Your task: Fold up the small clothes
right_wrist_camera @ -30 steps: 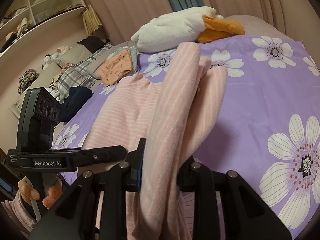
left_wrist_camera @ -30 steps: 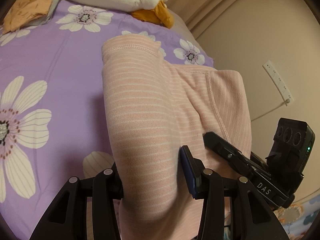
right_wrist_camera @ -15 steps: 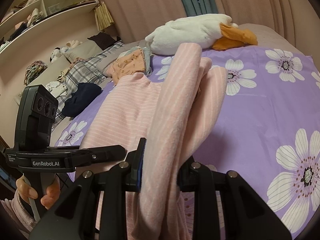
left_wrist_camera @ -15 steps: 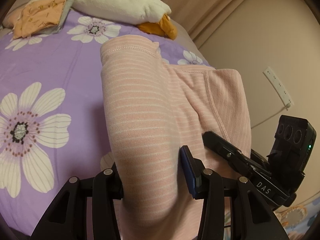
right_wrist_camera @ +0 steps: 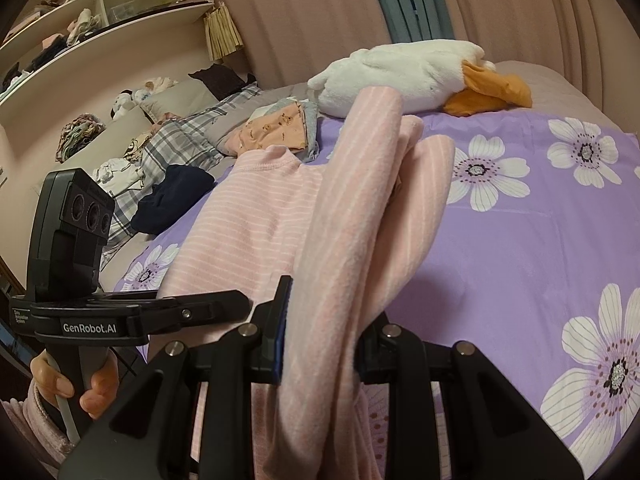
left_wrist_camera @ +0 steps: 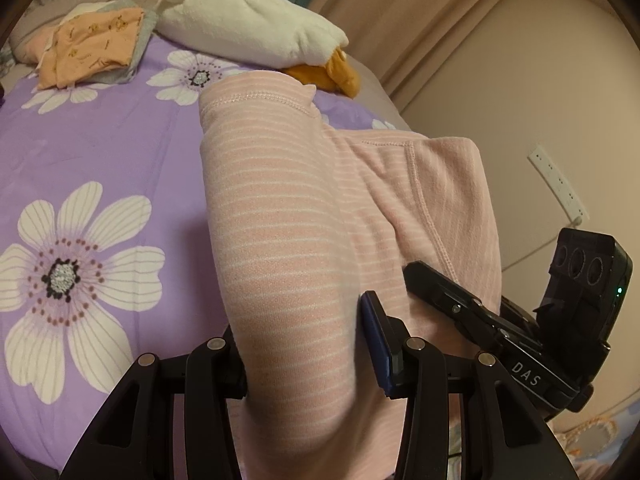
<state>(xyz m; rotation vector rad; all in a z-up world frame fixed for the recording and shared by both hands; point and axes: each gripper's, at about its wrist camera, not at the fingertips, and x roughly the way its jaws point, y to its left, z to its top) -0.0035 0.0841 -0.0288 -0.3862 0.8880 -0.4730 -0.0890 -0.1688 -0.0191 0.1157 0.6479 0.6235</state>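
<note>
Evidently both claws are pinching the pink striped garment (left_wrist_camera: 288, 216): left claw (left_wrist_camera: 304, 344), right claw (right_wrist_camera: 320, 332), lifting its near edge above the floral bed (right_wrist_camera: 520, 240). Next, judging, carrying that edge forward evenly to fold it.

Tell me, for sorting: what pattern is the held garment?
Pink garment with thin white stripes, clearest in the left wrist view.

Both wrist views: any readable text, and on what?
"GenRobot.AI": white print on the black handheld left gripper, right wrist view.
"DAS": white print on the black handheld right gripper, left wrist view.
Small white label left of "GenRobot.AI": too small to read.
Nothing else legible.
</note>
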